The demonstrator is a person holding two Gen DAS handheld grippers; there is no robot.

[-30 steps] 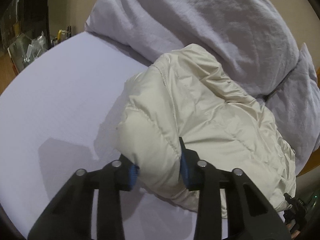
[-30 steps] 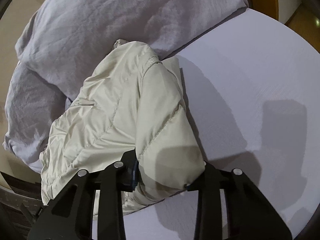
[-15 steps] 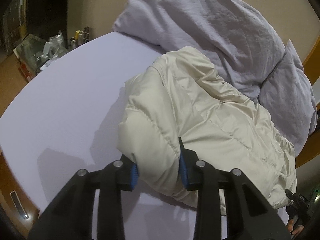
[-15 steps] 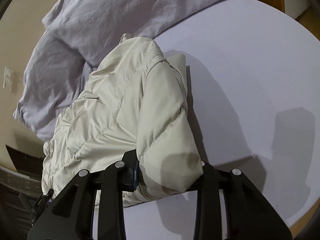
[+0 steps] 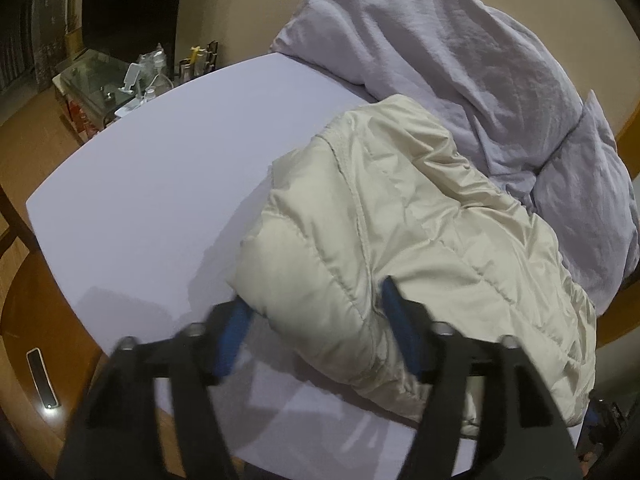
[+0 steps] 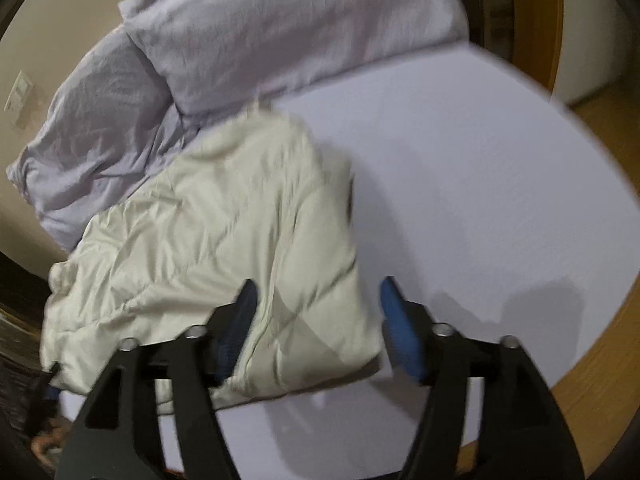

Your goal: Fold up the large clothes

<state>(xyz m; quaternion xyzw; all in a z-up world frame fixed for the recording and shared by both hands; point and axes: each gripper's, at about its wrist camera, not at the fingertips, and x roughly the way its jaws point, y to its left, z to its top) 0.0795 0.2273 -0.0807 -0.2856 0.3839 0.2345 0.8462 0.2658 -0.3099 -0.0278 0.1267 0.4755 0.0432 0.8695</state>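
a cream puffer jacket lies folded on the bed, along the side where a lilac duvet is bunched at the head; its far end touches the duvet. its long axis runs from the near edge toward the duvet. the rest of the bare sheet, out to the opposite edge, is open. the left gripper has its jaws spread around the jacket's near corner. the right gripper is spread wide too, over the jacket's near edge, gripping nothing.
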